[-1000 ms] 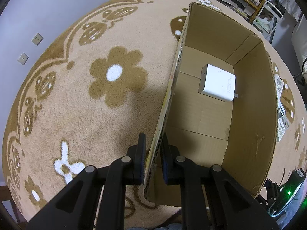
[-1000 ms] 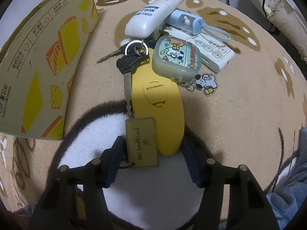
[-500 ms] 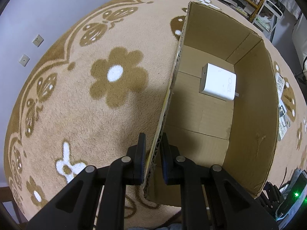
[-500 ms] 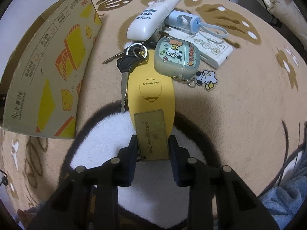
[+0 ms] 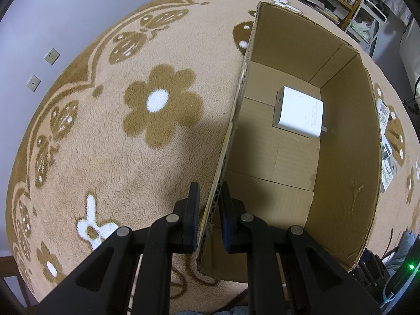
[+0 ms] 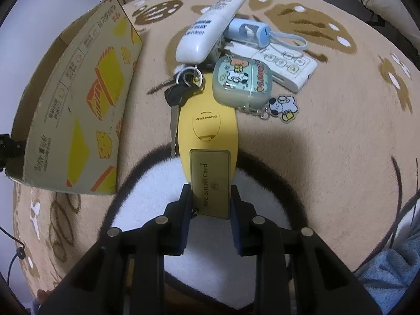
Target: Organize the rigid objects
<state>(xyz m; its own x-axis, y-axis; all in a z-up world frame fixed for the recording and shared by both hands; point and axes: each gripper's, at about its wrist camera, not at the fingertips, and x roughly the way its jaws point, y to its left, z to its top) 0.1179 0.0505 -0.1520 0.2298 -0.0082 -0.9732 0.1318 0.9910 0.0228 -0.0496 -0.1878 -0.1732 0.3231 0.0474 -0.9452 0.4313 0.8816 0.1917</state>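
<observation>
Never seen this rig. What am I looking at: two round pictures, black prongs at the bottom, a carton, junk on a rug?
No robot: a person holds a two-finger claw in each hand, each with a fisheye camera looking along its fingers.

Left view: the left claw is shut on the wall of the cardboard box, which sits on the flowered rug. Inside lies a white charger.

Right view: the right claw, which has just been closing, grips a gold smart card over a yellow oval case. Beyond lie keys, a white remote, a cartoon earbud case and a blue gadget.
</observation>
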